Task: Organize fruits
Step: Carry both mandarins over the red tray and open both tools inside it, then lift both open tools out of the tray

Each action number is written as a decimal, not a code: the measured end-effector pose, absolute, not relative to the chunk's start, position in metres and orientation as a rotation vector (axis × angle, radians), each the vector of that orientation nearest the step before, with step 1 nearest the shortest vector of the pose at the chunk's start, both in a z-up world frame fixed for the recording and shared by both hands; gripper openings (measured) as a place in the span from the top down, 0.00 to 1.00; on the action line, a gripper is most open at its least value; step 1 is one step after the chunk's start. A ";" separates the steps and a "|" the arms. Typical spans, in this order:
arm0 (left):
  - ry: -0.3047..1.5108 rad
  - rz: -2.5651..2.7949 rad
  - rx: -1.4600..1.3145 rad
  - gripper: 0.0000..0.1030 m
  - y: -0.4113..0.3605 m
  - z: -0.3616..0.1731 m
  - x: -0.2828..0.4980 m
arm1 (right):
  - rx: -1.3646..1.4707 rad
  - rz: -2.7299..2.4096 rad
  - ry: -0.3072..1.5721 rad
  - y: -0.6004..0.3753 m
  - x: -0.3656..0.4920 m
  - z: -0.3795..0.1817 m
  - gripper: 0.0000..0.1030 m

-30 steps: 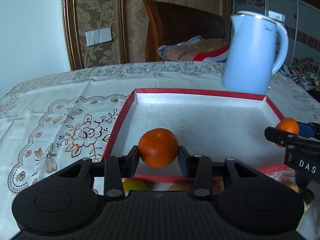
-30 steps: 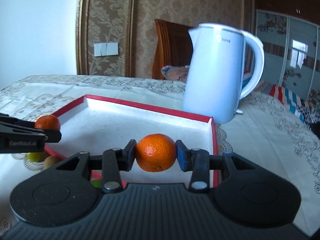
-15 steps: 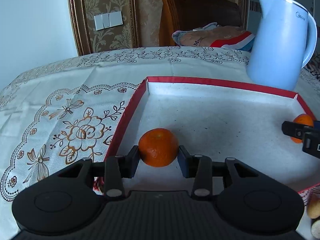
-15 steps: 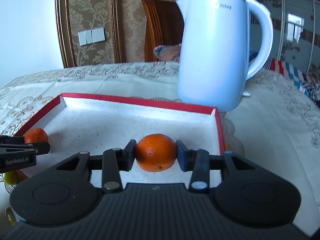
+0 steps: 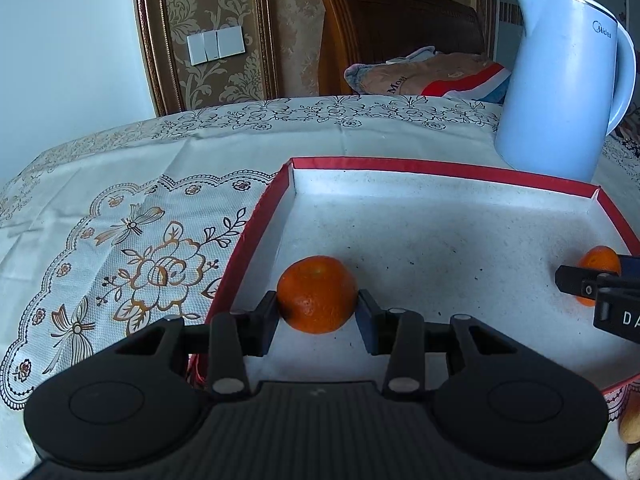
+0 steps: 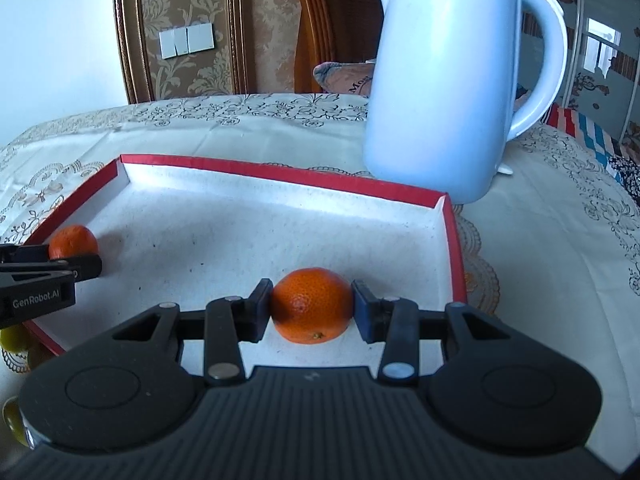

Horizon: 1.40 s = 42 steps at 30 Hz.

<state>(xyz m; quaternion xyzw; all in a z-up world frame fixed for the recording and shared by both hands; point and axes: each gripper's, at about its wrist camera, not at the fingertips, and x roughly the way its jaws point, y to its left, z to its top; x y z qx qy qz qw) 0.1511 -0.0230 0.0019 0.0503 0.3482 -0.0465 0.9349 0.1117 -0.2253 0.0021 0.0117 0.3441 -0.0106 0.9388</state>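
A red-rimmed tray [image 5: 440, 168] with a white floor lies on the tablecloth; it also shows in the right wrist view [image 6: 280, 172]. My left gripper [image 5: 318, 312] is shut on an orange tangerine [image 5: 318, 294], low over the tray's near left corner. My right gripper [image 6: 312, 312] is shut on another tangerine [image 6: 312, 304], low over the tray's near right part. Each gripper shows in the other's view: the right one [image 5: 592, 280] with its tangerine [image 5: 598, 260], the left one [image 6: 72, 264] with its tangerine [image 6: 74, 240].
A pale blue kettle [image 5: 560, 80] stands just behind the tray's far right corner, also in the right wrist view [image 6: 440, 80]. Yellow-green fruits [image 6: 14, 338] lie on the cloth left of the tray, brownish ones [image 5: 632, 420] at its right. A wooden chair [image 5: 380, 20] with cushions stands behind the table.
Both grippers have moved forward and down over the tray with their tangerines still held. The tangerines now sit close to the tray floor.
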 end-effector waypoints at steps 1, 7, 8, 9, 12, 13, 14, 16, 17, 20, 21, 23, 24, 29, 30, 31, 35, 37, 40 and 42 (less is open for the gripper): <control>0.709 -0.095 0.105 0.60 -0.023 0.002 0.150 | 0.025 -0.022 0.703 -0.225 0.112 0.002 0.61; 0.707 -0.092 0.099 0.59 -0.022 0.001 0.151 | 0.022 -0.019 0.715 -0.226 0.113 0.002 0.59; 0.706 -0.091 0.098 0.58 -0.022 0.001 0.151 | 0.023 -0.018 0.715 -0.226 0.113 0.002 0.57; 0.705 -0.092 0.098 0.58 -0.023 0.001 0.150 | 0.025 -0.017 0.715 -0.226 0.113 0.002 0.49; 0.696 -0.094 0.098 0.57 -0.022 0.000 0.149 | 0.030 -0.026 0.696 -0.228 0.110 0.004 0.27; 0.693 -0.093 0.097 0.56 -0.022 0.000 0.149 | 0.026 -0.029 0.687 -0.227 0.109 0.005 0.25; 0.690 -0.088 0.096 0.53 -0.022 0.000 0.148 | 0.018 -0.030 0.680 -0.227 0.107 0.006 0.25; 0.689 -0.090 0.090 0.51 -0.020 0.000 0.146 | 0.009 -0.031 0.675 -0.226 0.105 0.006 0.25; 0.687 -0.091 0.086 0.51 -0.019 0.000 0.145 | 0.012 -0.026 0.668 -0.226 0.104 0.006 0.25; 0.644 -0.097 0.094 0.51 -0.018 0.005 0.137 | 0.037 -0.041 0.620 -0.229 0.094 0.010 0.25; 0.624 -0.095 0.097 0.51 -0.018 0.007 0.133 | 0.042 -0.043 0.607 -0.231 0.092 0.011 0.25; 0.578 -0.085 0.101 0.46 -0.018 0.011 0.125 | 0.055 -0.052 0.577 -0.233 0.086 0.013 0.25; 0.558 -0.074 0.102 0.42 -0.017 0.013 0.121 | 0.063 -0.054 0.566 -0.235 0.084 0.014 0.25; 0.492 -0.043 0.110 0.41 -0.006 0.020 0.098 | 0.100 -0.043 0.515 -0.239 0.066 0.015 0.25; 0.487 -0.043 0.108 0.40 -0.002 0.021 0.091 | 0.098 -0.049 0.499 -0.239 0.061 0.015 0.23; 0.481 -0.047 0.104 0.40 0.003 0.021 0.085 | 0.099 -0.055 0.484 -0.240 0.055 0.014 0.18; 0.464 -0.036 0.056 0.40 0.021 0.023 0.061 | 0.126 -0.080 0.432 -0.246 0.028 0.013 0.15; 0.452 -0.031 0.034 0.38 0.028 0.024 0.048 | 0.135 -0.074 0.409 -0.248 0.012 0.012 0.15; 0.442 -0.050 0.030 0.32 0.031 0.021 0.030 | 0.155 -0.073 0.389 -0.253 -0.009 0.011 0.13; 0.442 -0.073 0.046 0.32 0.030 0.017 0.018 | 0.172 -0.074 0.376 -0.256 -0.024 0.012 0.12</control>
